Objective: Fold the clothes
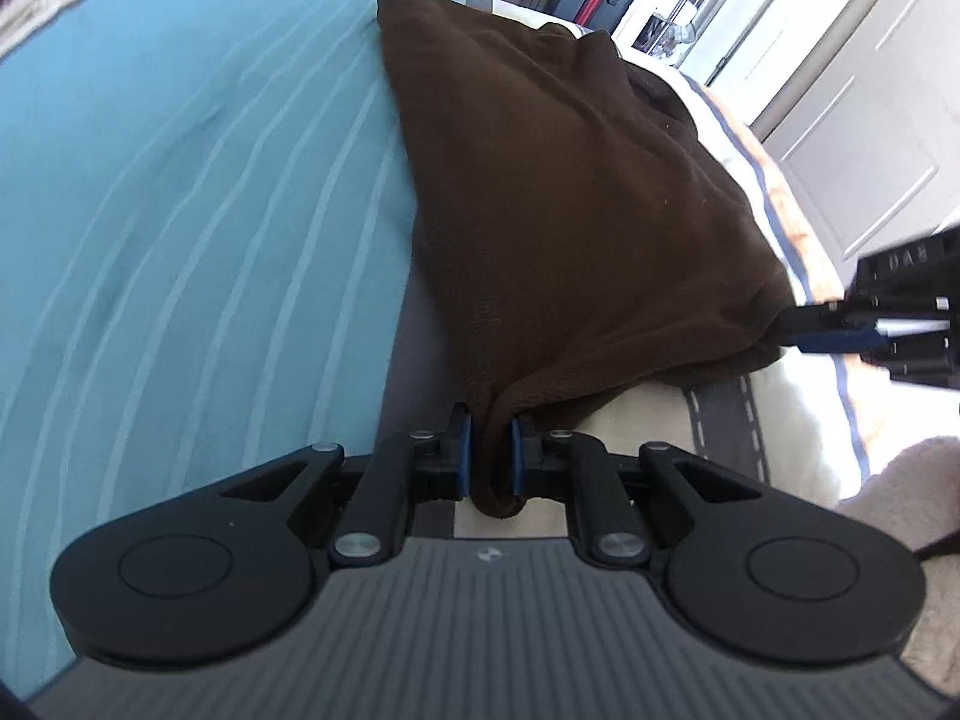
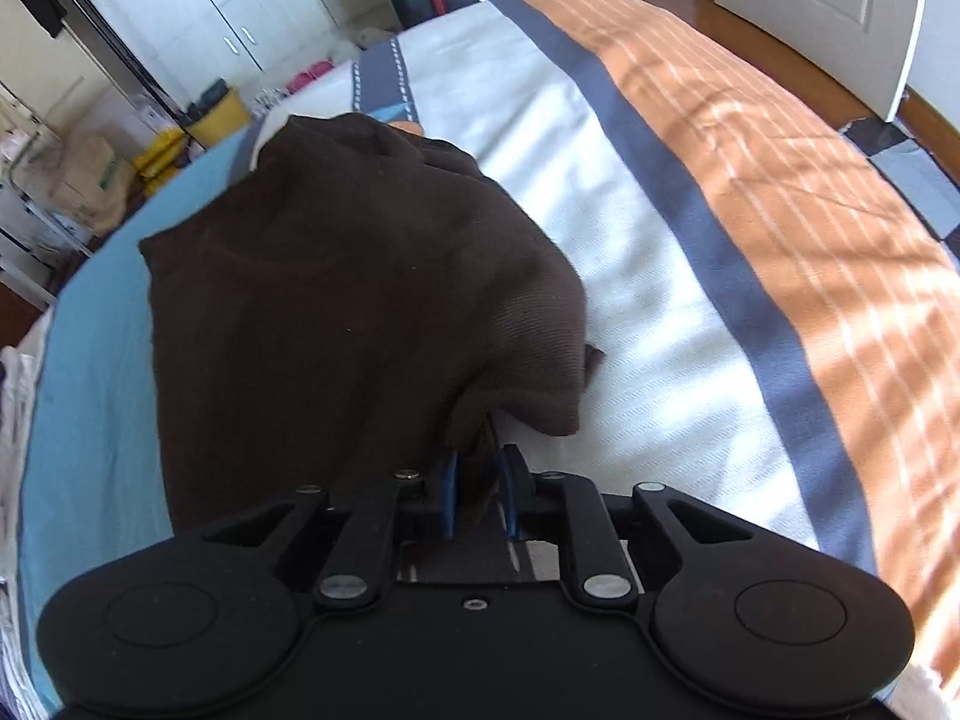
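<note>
On the bed, spread over a striped bedcover in blue, white, grey and orange bands (image 2: pixel 630 192), there's a dark brown knitted garment (image 1: pixel 558 180), looks like a sweater or something similarly thick. It's partly lying on the cover and partly pulled up at the near edge, because both tools have a bit of it.

The left gripper (image 1: pixel 491 456) has its blue-padded fingers closed down on a bunched corner of the brown knit, with the cloth squeezed into a narrow fold between them and a little loop hanging below. The right gripper (image 2: pixel 478 495) is doing the same on its side: jaws nearly together, with a strip of the fabric pinched in the gap. From the left camera you can see that right tool coming in from the side, clamped on the other near corner.

So the near edge runs roughly straight between the two grippers, and the rest of the garment stretches away from both of them, towards the far end of the bed. Neither hand is really closer; each has its own corner. My guess is whatever comes next means carrying that held edge forward over the body of the cloth, both sides moving together so it doesn't skew.
</note>
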Motion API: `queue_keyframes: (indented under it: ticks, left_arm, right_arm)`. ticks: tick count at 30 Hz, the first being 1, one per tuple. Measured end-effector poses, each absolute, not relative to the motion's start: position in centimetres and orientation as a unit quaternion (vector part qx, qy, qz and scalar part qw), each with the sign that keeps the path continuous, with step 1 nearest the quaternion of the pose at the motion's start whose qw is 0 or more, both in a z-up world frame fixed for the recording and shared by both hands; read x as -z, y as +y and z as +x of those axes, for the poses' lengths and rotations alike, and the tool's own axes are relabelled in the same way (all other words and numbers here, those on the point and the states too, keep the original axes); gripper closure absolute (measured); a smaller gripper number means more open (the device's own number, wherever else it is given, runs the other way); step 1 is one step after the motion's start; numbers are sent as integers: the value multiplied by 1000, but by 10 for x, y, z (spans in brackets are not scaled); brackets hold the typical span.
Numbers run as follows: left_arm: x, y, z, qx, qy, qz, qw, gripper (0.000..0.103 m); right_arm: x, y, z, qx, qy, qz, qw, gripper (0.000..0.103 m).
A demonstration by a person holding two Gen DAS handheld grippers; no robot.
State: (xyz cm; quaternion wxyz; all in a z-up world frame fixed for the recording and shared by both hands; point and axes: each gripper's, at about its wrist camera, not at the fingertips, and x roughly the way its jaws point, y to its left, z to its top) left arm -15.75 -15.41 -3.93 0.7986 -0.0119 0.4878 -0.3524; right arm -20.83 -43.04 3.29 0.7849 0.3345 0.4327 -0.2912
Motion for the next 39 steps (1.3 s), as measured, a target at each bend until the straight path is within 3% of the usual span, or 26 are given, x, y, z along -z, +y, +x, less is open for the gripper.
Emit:
queue_keyframes:
  ticks: [1, 2, 10, 16, 26, 28, 29, 36, 39]
  left_arm:
    - [39, -153, -157, 357, 490, -12, 795, 89]
    - [40, -152, -156, 361, 493, -12, 792, 88]
    - [25, -135, -152, 396, 478, -38, 783, 71]
    - [0, -125, -162, 395, 382, -13, 835, 62]
    - [39, -156, -112, 381, 438, -85, 810, 57]
    - [53, -149, -115, 396, 448, -124, 792, 46]
    - [60, -147, -117, 399, 456, -129, 785, 46]
    - [57, -160, -143, 406, 444, 0, 799, 46]
    - [52, -157, -145, 400, 424, 2, 812, 46]
  right_arm:
    - [-33, -428, -207, 273, 452, 331, 782, 67]
    - [-32, -425, -206, 252, 469, 330, 780, 51]
    - [-47, -444, -227, 187, 413, 432, 780, 51]
    - [-50, -467, -218, 184, 420, 441, 772, 40]
    - [-6, -466, -204, 182, 442, 506, 718, 38]
    - [-5, -468, -210, 186, 428, 521, 714, 37]
    - [-4, -468, -213, 188, 421, 528, 713, 37]
    - [3, -471, -216, 211, 400, 544, 706, 33]
    - [10, -474, -215, 219, 408, 548, 696, 29]
